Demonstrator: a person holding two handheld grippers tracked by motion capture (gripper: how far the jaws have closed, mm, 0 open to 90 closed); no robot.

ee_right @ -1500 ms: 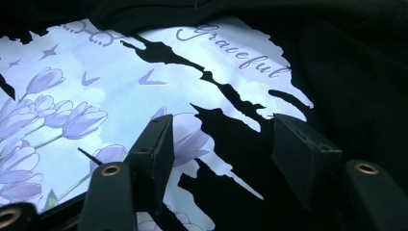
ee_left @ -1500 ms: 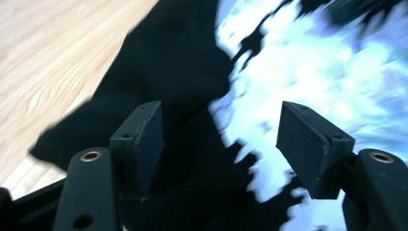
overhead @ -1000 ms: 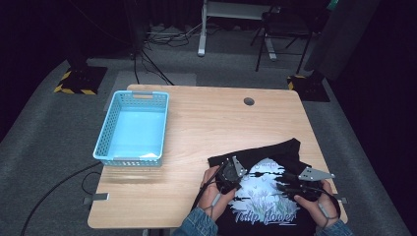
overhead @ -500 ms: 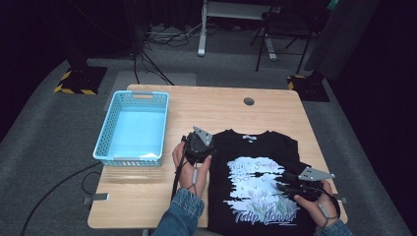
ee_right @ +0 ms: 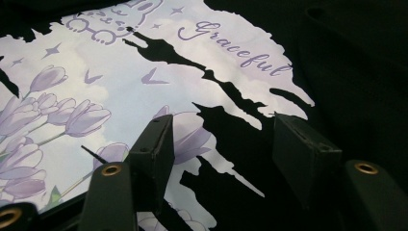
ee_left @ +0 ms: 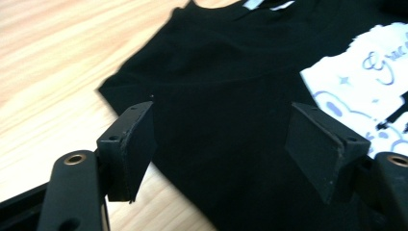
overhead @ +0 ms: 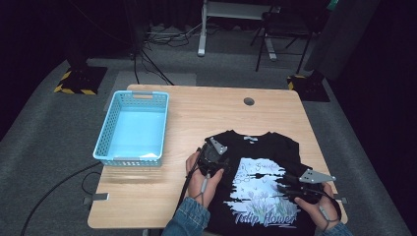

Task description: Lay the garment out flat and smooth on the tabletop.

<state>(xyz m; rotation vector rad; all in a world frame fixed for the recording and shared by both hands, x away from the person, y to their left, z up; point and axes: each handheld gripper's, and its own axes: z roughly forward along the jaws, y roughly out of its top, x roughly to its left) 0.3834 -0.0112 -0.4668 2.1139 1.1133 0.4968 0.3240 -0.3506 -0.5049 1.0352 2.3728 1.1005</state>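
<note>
A black T-shirt with a pale tulip print lies spread flat on the near right part of the wooden table, collar toward the far side. My left gripper is over the shirt's left shoulder. In the left gripper view it stands open, with the black cloth lying flat under the jaws and the shirt's edge beside the left jaw. My right gripper hovers low over the print's right side. It is open above the print, near the word "Graceful".
A light blue plastic basket sits on the table's left side, a hand's width from the shirt. A round cable hole is in the tabletop beyond the collar. Bare wood lies left of the shirt. A cable hangs off the front left.
The shirt's left side, bunched a second ago, was carried out to the left and now lies flat. The left gripper has let it go and drifted slightly back right. The right gripper stayed put.
</note>
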